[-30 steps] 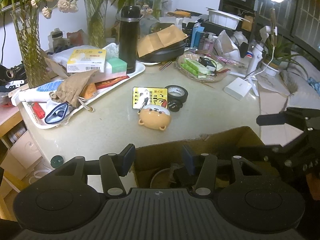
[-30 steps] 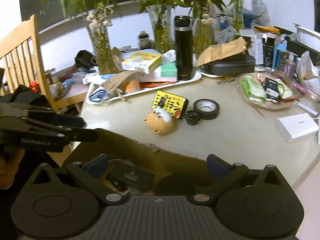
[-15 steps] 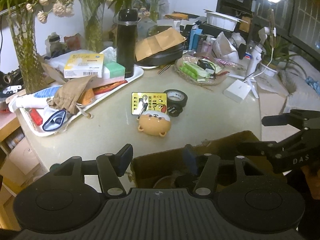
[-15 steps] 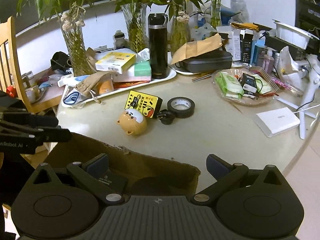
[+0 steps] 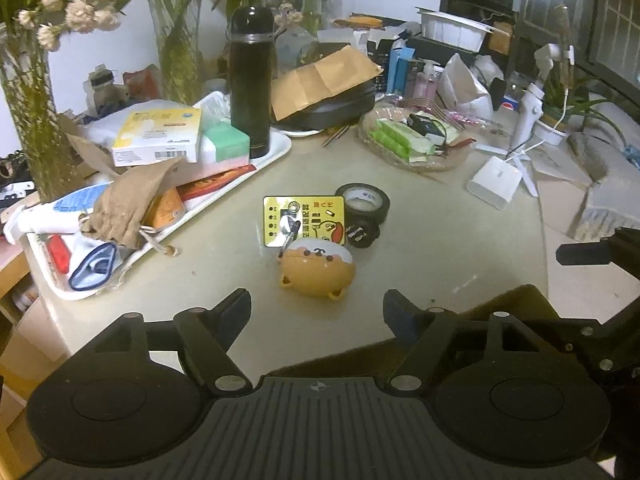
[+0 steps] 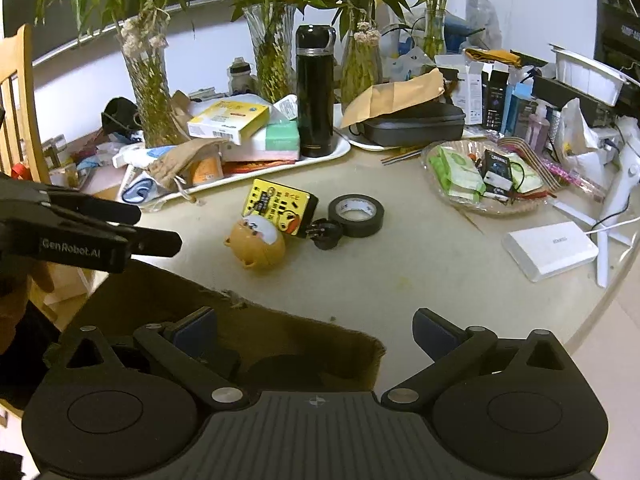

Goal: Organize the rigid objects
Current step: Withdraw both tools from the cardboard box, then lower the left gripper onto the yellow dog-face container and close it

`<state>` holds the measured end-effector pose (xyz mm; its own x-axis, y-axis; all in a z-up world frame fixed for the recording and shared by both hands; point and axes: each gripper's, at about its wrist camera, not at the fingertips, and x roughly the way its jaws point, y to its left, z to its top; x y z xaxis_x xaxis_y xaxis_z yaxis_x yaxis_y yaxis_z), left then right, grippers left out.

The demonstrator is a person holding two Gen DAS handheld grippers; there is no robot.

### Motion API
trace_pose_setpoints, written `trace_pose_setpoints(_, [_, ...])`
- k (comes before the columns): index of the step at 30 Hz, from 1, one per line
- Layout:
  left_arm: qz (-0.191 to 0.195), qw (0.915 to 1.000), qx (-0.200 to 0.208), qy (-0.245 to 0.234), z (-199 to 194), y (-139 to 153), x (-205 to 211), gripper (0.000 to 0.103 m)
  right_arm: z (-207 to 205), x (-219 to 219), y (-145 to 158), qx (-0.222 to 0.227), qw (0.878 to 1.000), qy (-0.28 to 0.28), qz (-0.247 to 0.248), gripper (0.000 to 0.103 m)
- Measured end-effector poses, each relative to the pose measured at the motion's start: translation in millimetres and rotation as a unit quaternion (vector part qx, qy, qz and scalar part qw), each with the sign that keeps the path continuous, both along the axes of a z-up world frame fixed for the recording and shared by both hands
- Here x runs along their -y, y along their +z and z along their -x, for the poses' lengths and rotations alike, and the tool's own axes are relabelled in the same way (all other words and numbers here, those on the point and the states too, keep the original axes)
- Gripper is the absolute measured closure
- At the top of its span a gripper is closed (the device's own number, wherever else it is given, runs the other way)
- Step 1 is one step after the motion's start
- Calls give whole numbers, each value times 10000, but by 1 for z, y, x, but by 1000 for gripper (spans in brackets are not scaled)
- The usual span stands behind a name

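An orange bear-shaped case lies on the pale round table, touching a yellow card. A black tape roll and a black plug sit just right of the card. My left gripper hovers short of the bear case, its jaws opening with nothing between them. An open cardboard box with dark items inside stands at the table's near edge. My right gripper hangs open and empty over the box. The left gripper shows at the left, beside the bear case.
A white tray at the left holds boxes, a brown pouch and a tall black flask. Glass vases line the back. A glass dish of packets and a white power bank lie to the right. A wooden chair stands far left.
My left gripper has moved forward from over the box toward the bear case, and its jaws have spread wider. The right gripper has stayed open over the box.
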<state>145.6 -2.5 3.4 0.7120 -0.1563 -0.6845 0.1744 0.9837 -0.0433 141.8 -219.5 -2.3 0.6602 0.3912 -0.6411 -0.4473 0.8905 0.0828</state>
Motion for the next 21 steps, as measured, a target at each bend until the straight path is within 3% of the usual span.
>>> trace_pose_setpoints(11, [-166, 9986, -30, -499, -28, -13, 7, 30, -44, 4, -1, 70, 10000, -18, -14, 0])
trace_pose_setpoints(14, [-150, 9981, -2, -592, -33, -14, 7, 22, -55, 6, -2, 49, 9999, -30, -82, 0])
trace_pose_setpoints(21, [-217, 9973, -166, -676, -46, -21, 8, 21, -73, 5, -6, 27, 10000, -68, 16, 0])
